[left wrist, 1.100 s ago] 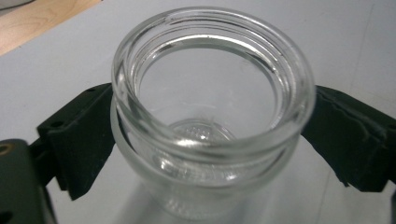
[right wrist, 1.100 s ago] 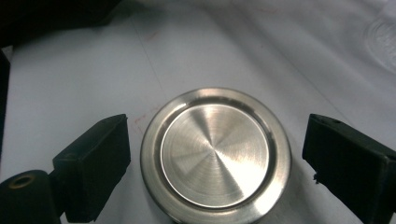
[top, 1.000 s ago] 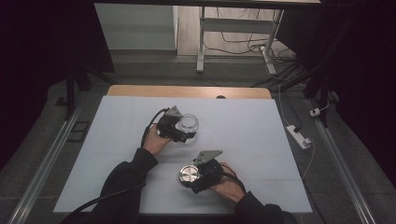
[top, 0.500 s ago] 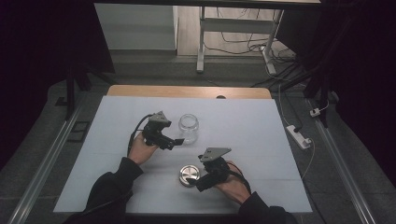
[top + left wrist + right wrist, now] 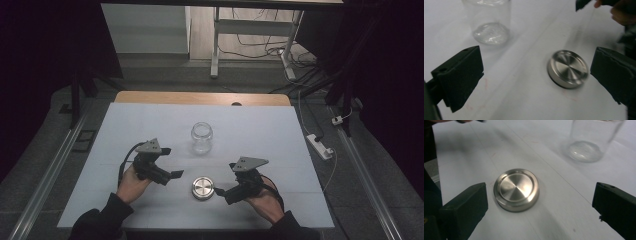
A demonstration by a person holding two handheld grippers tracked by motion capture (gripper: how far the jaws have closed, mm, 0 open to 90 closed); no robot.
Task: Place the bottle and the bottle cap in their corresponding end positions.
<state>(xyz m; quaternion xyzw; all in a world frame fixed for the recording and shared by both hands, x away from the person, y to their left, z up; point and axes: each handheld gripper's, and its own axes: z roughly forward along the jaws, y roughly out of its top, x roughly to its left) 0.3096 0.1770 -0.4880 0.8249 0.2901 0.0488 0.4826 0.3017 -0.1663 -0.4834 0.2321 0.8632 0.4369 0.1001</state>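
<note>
White table sheet (image 5: pixel 260 130) in dark room, left claw (image 5: pixel 167 162) and right claw (image 5: pixel 223 192) wide open, empty.

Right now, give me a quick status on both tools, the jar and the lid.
Left tool open, empty. Right tool open, empty, beside the metal lid. Lid flat on the table; glass jar upright, uncapped. Nothing between them.
</note>
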